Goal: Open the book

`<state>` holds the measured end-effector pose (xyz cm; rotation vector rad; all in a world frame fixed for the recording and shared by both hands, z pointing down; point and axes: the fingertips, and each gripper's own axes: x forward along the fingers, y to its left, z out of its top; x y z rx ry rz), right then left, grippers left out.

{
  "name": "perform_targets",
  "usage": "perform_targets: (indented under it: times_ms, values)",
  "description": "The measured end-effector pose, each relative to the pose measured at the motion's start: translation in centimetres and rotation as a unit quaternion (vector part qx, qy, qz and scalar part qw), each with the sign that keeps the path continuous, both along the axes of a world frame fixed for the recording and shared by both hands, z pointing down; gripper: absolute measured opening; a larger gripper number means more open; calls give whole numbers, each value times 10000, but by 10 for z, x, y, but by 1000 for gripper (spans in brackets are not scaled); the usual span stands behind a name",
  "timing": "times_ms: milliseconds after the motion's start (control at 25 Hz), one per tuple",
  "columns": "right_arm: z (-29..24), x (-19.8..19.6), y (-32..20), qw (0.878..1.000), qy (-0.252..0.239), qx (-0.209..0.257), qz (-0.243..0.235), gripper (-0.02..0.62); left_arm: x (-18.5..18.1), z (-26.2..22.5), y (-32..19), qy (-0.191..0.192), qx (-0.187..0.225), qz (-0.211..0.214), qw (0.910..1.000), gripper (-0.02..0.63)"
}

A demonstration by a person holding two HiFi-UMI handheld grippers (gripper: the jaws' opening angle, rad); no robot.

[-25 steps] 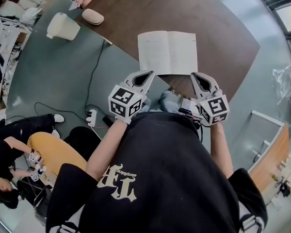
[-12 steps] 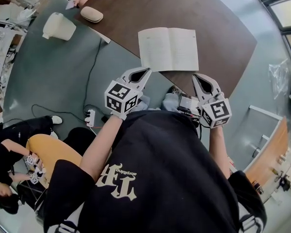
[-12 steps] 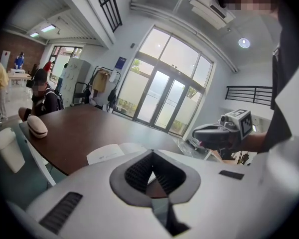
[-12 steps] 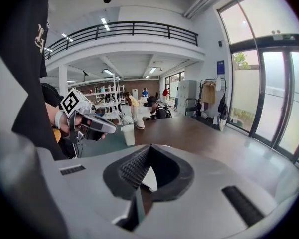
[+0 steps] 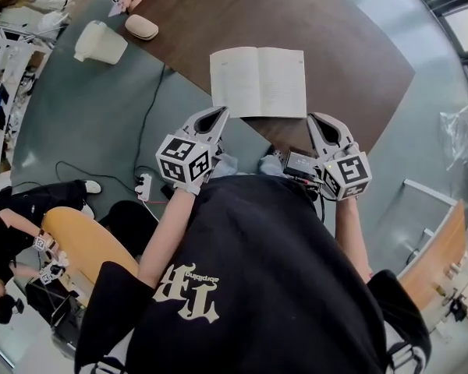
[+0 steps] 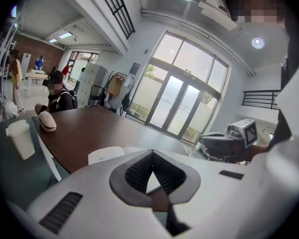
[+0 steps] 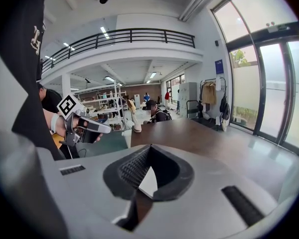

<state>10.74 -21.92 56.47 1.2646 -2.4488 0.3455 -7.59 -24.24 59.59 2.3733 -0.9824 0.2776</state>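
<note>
Already the book (image 5: 257,82) lies open, pages up, on the brown table (image 5: 343,37), close to the table's near edge. Both grippers are held side by side just in front of the person's chest, pointing towards it. The left gripper (image 5: 218,113) has its jaws closed tip to tip with nothing between them; its tips sit at the book's near left corner, though contact cannot be judged. The right gripper (image 5: 315,120) is likewise closed and empty, its tips just beside the near right corner. White page shows through each gripper's pad hollow.
</note>
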Motion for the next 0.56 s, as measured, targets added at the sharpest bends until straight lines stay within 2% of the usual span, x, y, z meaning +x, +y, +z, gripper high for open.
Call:
perform_targets:
  times_ms: [280,560]
  values:
    - [1,33,-5,9999,-88,-24,-57,-12,22,0,-3,-75,-100,-213,9997,6]
    - [4,52,-9,9999,-102,-51,15,-12,42,6,-4,-73,-194,-126,9997,6]
